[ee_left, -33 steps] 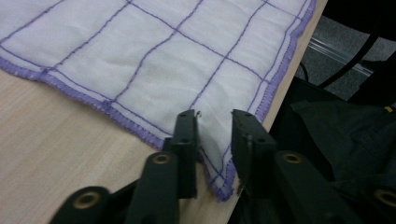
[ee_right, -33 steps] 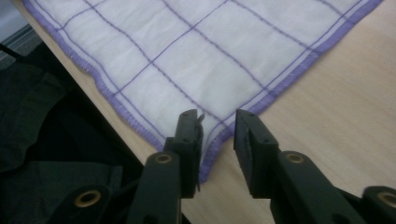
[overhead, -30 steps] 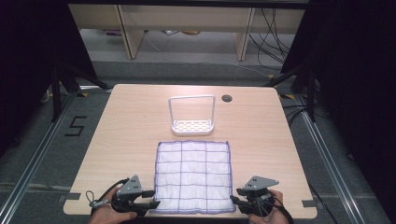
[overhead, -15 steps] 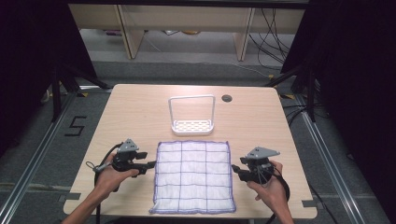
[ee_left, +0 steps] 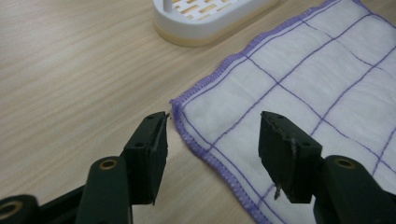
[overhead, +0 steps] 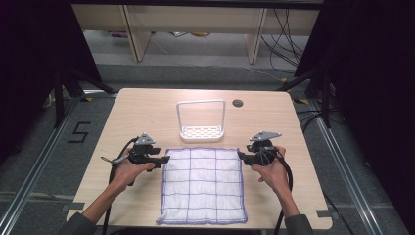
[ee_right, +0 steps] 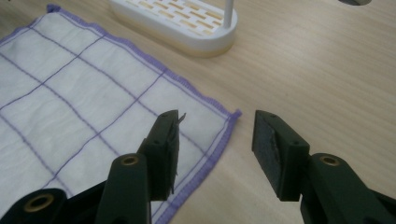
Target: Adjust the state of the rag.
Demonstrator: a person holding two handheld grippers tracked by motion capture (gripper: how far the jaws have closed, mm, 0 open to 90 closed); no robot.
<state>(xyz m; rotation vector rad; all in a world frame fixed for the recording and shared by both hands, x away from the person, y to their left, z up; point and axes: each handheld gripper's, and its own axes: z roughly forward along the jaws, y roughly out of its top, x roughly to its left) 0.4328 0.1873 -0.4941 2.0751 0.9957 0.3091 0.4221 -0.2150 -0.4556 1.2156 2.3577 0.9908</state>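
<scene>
A white cloth [overhead: 203, 185] with purple grid lines and purple hem lies flat on the wooden table [overhead: 147, 105]. My left gripper [overhead: 164, 159] is open at the cloth's far left corner [ee_left: 173, 103], its jaws straddling the hem just above the table. My right gripper [overhead: 240, 155] is open at the far right corner [ee_right: 235, 113], one jaw over the cloth [ee_right: 84, 116], the other over bare wood. Nothing is held in either one.
A white slotted rack [overhead: 201, 132] with a tall wire hoop stands just beyond the cloth's far edge, also near in both gripper views [ee_left: 210, 18] [ee_right: 177, 23]. A small round dark hole [overhead: 238, 103] sits at the table's far right.
Both grippers have moved away from the table's near edge, along the cloth's sides, to its far corners. The cloth has not moved.
</scene>
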